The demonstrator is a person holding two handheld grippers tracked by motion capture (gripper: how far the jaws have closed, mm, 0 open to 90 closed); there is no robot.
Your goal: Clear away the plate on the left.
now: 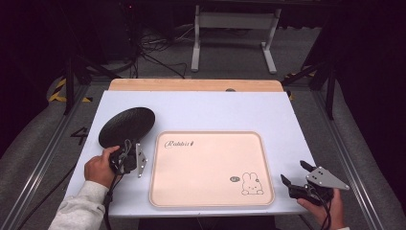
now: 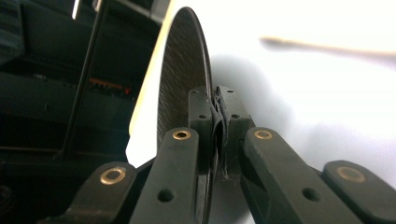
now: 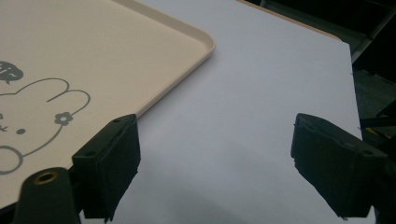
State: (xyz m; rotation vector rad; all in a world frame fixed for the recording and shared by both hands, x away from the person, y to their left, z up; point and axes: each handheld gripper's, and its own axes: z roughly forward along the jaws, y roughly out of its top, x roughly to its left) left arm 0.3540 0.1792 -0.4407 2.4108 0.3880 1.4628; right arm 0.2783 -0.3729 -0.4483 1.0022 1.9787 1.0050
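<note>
A black round plate (image 1: 127, 125) is tilted up off the white table at the left, just beside the tray. My left gripper (image 1: 125, 145) is shut on the plate's near rim. In the left gripper view the plate (image 2: 184, 79) stands edge on, its rim pinched between the two pads of the left gripper (image 2: 218, 121). A beige tray (image 1: 206, 163) with a rabbit drawing lies in the middle of the table. My right gripper (image 1: 293, 171) stands open at the table's front right corner, right of the tray, with nothing between its jaws. The right gripper view shows the right gripper (image 3: 215, 158) over bare table beside the tray's corner (image 3: 187, 42).
The white table top (image 1: 215, 110) has a wooden strip (image 1: 196, 85) along its far edge. Metal rails run down both sides of the table. A white stand (image 1: 234, 36) and cables sit on the floor beyond.
</note>
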